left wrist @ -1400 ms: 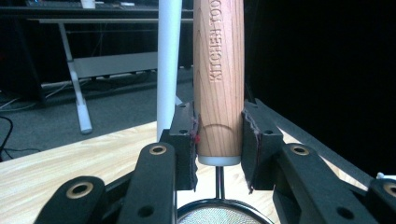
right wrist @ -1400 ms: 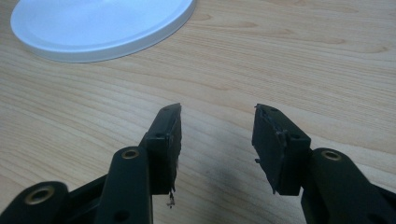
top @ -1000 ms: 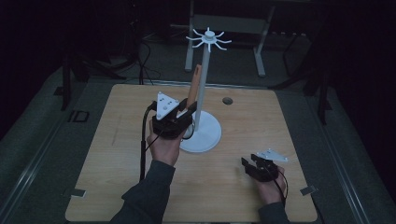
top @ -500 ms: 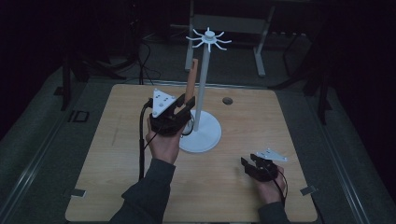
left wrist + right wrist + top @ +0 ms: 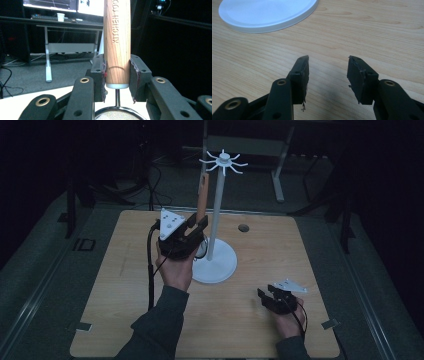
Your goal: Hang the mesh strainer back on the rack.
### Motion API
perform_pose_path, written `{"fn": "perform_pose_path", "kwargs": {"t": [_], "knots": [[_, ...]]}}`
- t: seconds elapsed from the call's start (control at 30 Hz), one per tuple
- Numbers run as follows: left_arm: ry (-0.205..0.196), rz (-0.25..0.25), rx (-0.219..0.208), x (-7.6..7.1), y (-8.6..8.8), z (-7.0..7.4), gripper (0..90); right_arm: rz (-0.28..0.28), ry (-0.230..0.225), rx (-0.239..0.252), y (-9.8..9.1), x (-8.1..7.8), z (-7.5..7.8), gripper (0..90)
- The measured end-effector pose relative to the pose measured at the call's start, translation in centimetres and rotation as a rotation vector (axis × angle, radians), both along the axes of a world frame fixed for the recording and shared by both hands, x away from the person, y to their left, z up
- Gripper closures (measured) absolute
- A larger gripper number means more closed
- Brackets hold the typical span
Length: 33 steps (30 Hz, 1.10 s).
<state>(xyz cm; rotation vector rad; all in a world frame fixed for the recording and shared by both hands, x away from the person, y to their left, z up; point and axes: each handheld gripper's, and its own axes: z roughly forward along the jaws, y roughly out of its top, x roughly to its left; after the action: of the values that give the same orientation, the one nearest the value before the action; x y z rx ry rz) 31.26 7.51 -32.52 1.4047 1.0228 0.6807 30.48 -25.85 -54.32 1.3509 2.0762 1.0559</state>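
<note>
My left gripper (image 5: 192,227) is shut on the lower end of a wooden handle (image 5: 202,195) that stands upright, just left of the white stand's pole (image 5: 216,215). In the left gripper view both pads clamp the handle (image 5: 117,45), which bears engraved letters, and a round wire-mesh strainer head (image 5: 117,116) hangs below it on a thin metal stem. The stand has a ring of hooks (image 5: 223,161) on top and a round base (image 5: 220,267). My right gripper (image 5: 265,296) rests low over the table at the front right, open, with nothing between its jaws (image 5: 328,62).
The wooden table (image 5: 125,285) has a small dark hole (image 5: 243,227) at the back right. The stand's white base (image 5: 267,12) lies ahead and to the left in the right gripper view. Dark floor, cables and desk legs (image 5: 277,175) lie beyond the table.
My left gripper has lifted the handle a little higher beside the pole. The right gripper has stayed where it was.
</note>
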Motion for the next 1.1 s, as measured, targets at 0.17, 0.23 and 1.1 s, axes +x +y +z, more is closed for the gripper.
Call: {"fn": "perform_pose_path", "kwargs": {"t": [0.17, 0.23, 1.1], "knots": [[-0.005, 0.011, -0.006, 0.3, 0.2, 0.5, 69.0, 0.000, 0.000, -0.001, 0.0, 0.0, 0.0, 51.6], [-0.004, 0.012, 0.005, 0.5, 0.1, 0.6, 69.1, -0.001, 0.001, 0.001, 0.0, 0.0, 0.0, 51.6], [0.033, -0.025, 0.039, 2.7, -0.6, 1.0, 69.0, -0.001, -0.001, 0.001, -0.1, 0.0, 0.0, 51.4]]}}
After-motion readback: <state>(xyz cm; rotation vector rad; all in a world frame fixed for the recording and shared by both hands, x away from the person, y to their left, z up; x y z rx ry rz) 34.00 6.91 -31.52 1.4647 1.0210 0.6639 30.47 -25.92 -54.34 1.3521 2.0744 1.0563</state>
